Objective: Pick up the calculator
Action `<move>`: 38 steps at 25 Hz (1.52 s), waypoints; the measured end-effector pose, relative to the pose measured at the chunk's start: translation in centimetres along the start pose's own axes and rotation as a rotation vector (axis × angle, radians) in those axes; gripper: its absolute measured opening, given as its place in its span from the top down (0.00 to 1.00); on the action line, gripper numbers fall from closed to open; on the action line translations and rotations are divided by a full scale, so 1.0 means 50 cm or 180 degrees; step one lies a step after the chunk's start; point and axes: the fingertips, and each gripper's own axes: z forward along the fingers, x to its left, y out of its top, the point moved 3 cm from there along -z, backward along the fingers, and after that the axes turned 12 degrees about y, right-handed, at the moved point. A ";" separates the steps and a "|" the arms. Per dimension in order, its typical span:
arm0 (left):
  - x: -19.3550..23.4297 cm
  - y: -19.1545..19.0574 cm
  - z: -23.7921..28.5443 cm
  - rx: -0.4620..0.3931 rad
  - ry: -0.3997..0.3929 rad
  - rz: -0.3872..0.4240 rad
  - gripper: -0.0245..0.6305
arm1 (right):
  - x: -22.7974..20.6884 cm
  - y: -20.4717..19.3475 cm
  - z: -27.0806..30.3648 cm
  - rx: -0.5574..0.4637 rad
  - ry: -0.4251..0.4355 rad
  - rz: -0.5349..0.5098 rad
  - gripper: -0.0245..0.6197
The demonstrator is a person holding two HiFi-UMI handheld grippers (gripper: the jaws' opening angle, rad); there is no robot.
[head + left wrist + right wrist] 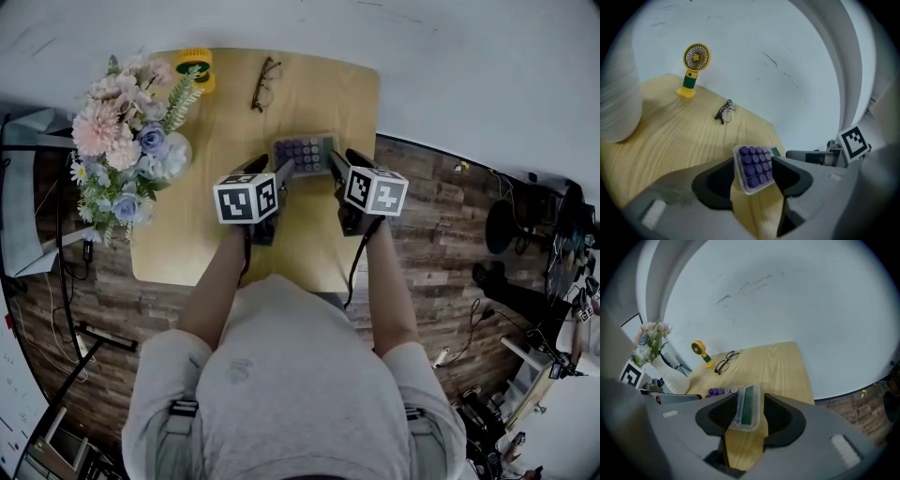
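A calculator lies on a wooden table, its keypad end between the released left gripper's spread jaws and its display end between the right gripper's spread jaws.

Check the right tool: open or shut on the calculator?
Open. In the right gripper view the right tool has its jaws on either side of the calculator, at its display end, with bare table showing between it and one jaw.
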 end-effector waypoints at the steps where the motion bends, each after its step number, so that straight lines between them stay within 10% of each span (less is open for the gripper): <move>1: 0.001 0.000 0.004 0.0011 0.0007 -0.0017 0.57 | -0.003 -0.001 0.004 0.0001 0.0012 0.0032 0.68; 38: -0.005 0.019 0.023 0.0023 -0.0088 0.0202 0.55 | 0.021 -0.016 0.041 -0.0199 0.0231 0.0390 0.66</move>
